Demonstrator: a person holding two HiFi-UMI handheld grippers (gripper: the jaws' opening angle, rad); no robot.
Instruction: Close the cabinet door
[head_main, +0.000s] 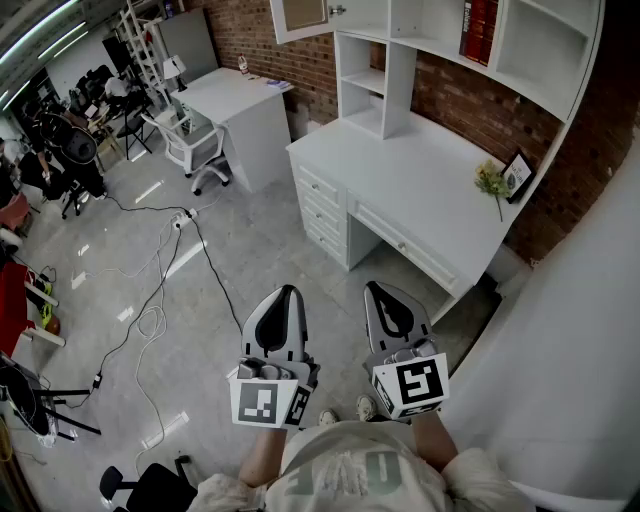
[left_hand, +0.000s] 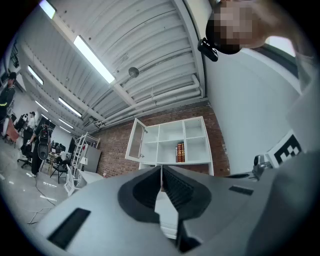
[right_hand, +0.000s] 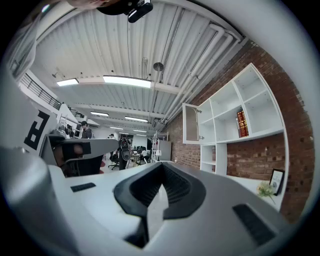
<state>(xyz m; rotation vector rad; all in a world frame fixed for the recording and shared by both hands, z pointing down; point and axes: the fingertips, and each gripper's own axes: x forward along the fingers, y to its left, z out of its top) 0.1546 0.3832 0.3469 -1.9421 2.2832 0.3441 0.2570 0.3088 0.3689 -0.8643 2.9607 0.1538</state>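
Both grippers are held side by side over the floor (head_main: 250, 250), close in front of the person's body. The left gripper (head_main: 286, 292) has its jaws pressed together with nothing between them. The right gripper (head_main: 374, 288) is likewise fully closed and empty.

The cabinet door (head_main: 300, 14) is ahead of and above both grippers, well apart from them. It stands swung out, open, at the left end of the shelf unit (head_main: 400, 60). From the left gripper the door is almost straight ahead and a little left. From the right gripper it is ahead and to the right.

Red books (head_main: 478, 28) stand in a shelf compartment to the right of the door. The white tabletop (head_main: 410, 170) runs below the shelves, ahead and right of the grippers, with drawers (head_main: 320, 205) under it. A bunch of flowers (head_main: 491, 181) and a picture frame (head_main: 518, 172) sit at its far right, against the brick wall (head_main: 470, 110). A cable (head_main: 150, 300) trails over the floor left of the left gripper.
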